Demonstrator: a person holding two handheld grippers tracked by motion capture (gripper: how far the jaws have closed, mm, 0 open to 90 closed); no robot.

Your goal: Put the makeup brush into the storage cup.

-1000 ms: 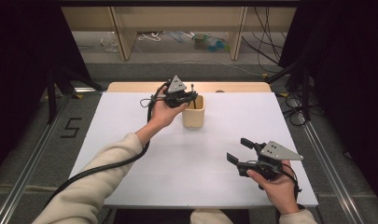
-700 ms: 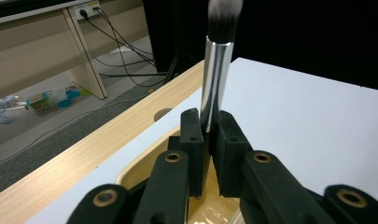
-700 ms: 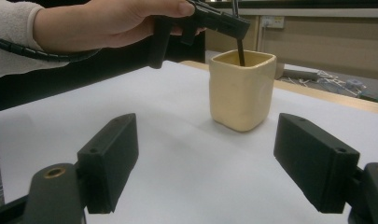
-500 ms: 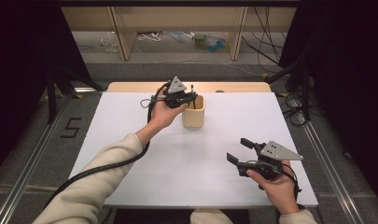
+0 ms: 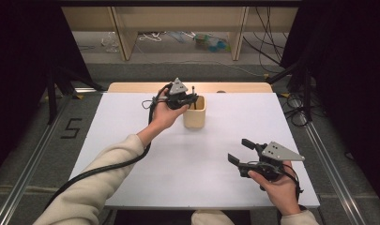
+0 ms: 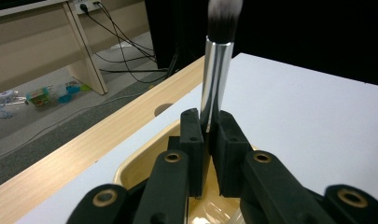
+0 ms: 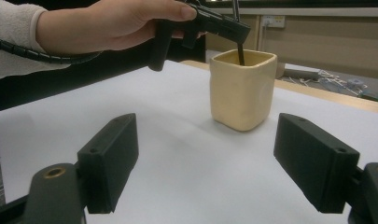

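- White tabletop (image 5: 131,140) with a pale wooden strip along its far edge; beyond it a grey floor with loose cables, dark curtains at both sides.
- Our left gripper (image 5: 187,99) is poised over the mouth of the cream cup (image 5: 195,112); in the left gripper view its pads are clamped tight on the makeup brush (image 6: 215,70).
- Brush, position: directly between the left jaws, bristles above them, handle end running down below them into the cup. Long axis upright, close to vertical.
- Governing relation: the cup's opening lies straight beneath the left gripper, so we judge the coming move to run along the brush's own axis, either lowering and releasing it into the cup or lifting it clear.
- Our right gripper (image 5: 241,152) sits well apart from the cup, on the near side of the table, its jaws spread wide and holding nothing. The left hand is plainly the nearer one.
- Brush, appearance: shiny silver ferrule, dense tuft of dark bristles tipped pale, thin dark handle (image 7: 240,55) seen entering the cup.
- Cup, appearance: squarish with rounded corners, glossy cream yellow, standing upright; beyond the handle we cannot make out its contents.
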